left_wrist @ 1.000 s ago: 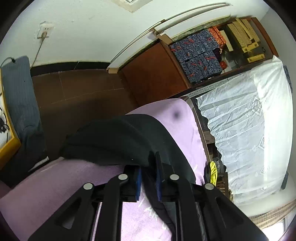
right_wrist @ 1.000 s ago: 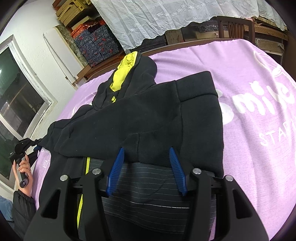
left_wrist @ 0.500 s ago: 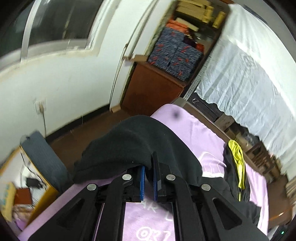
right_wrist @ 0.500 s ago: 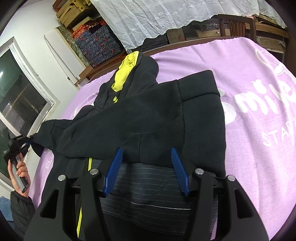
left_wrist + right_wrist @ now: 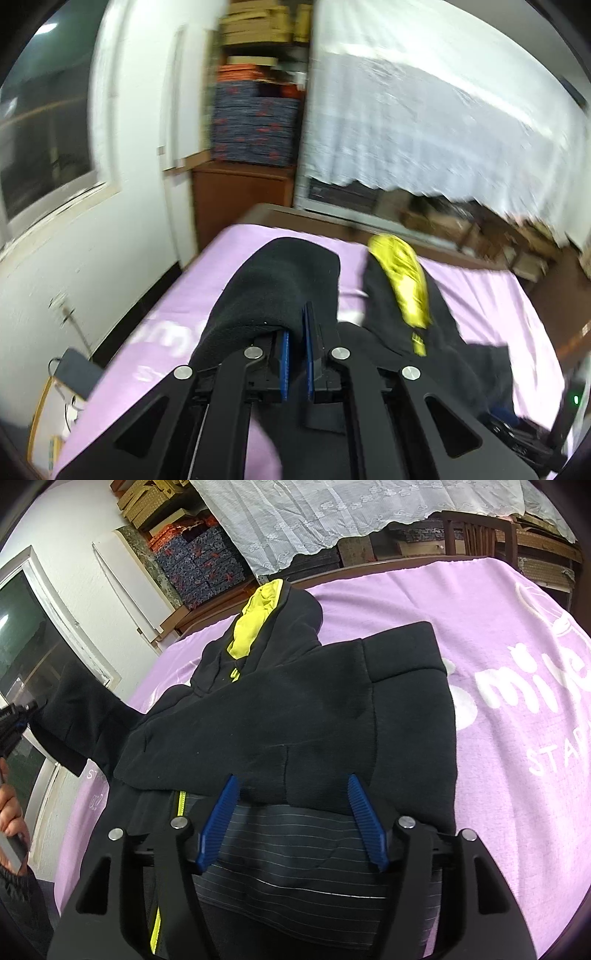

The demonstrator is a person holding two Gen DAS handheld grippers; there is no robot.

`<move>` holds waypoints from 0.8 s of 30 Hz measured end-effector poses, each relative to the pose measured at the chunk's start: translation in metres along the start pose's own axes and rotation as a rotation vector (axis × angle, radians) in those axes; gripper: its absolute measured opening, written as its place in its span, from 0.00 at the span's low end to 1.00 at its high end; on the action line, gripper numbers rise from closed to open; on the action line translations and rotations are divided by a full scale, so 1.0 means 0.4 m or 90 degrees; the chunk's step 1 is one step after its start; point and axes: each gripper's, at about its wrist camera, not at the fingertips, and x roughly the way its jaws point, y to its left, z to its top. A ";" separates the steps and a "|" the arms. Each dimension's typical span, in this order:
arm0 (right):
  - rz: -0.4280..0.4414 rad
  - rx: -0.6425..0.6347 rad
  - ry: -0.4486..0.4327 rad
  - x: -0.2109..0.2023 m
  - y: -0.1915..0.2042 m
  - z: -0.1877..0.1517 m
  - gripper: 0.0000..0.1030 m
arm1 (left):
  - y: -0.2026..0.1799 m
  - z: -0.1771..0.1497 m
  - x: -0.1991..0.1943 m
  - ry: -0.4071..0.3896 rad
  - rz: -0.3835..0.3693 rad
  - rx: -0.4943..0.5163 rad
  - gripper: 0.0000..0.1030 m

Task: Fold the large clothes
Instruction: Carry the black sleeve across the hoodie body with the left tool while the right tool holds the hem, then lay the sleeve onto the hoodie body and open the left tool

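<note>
A black hoodie (image 5: pixel 295 716) with a yellow-lined hood (image 5: pixel 255 627) lies on a purple blanket (image 5: pixel 498 657). One sleeve is folded across its chest. My left gripper (image 5: pixel 298 332) is shut on the other black sleeve (image 5: pixel 280 284), which drapes over its fingers; it also shows lifted at the left of the right wrist view (image 5: pixel 74 716). The yellow hood lining (image 5: pixel 402 280) lies to the right of it. My right gripper (image 5: pixel 291 794) is open and empty, just above the hoodie's striped hem (image 5: pixel 295 849).
A white lace curtain (image 5: pixel 351 517) and stacked patterned boxes (image 5: pixel 199 565) stand beyond the table's far edge. A white wall and window (image 5: pixel 48 129) are on the left. A wooden chair (image 5: pixel 476 535) is at the back right.
My left gripper has lifted the sleeve and swung it right, toward the hoodie's body. The right gripper has stayed open over the hem.
</note>
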 end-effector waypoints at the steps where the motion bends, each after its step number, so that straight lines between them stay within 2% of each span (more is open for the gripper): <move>1: 0.000 0.000 0.000 0.000 0.000 0.000 0.60 | -0.043 -0.014 0.010 0.006 -0.007 0.020 0.06; 5: -0.001 -0.003 0.002 0.000 0.001 0.001 0.61 | -0.199 -0.104 0.081 0.053 -0.028 0.107 0.07; 9: 0.001 -0.005 0.007 0.001 0.003 0.003 0.62 | -0.313 -0.243 0.214 0.135 0.010 0.204 0.10; 10: 0.003 -0.005 0.008 0.002 0.002 0.004 0.62 | -0.324 -0.270 0.240 0.147 0.024 0.224 0.13; 12: 0.007 -0.003 0.009 0.002 -0.001 0.005 0.63 | -0.333 -0.287 0.254 0.149 0.040 0.251 0.14; 16: 0.008 -0.004 0.010 0.001 -0.001 0.006 0.64 | -0.313 -0.279 0.236 0.171 0.008 0.241 0.30; 18: 0.008 -0.006 0.011 0.001 -0.001 0.005 0.64 | -0.298 -0.274 0.199 0.173 -0.011 0.242 0.45; 20: 0.012 -0.003 0.010 0.000 -0.004 0.005 0.64 | -0.275 -0.266 0.161 0.158 -0.012 0.241 0.80; 21: 0.015 -0.001 0.011 0.000 -0.006 0.005 0.64 | -0.257 -0.260 0.131 0.136 0.000 0.242 0.84; 24: 0.018 0.001 0.010 -0.002 -0.008 0.005 0.64 | -0.194 -0.243 0.080 0.099 0.018 0.239 0.86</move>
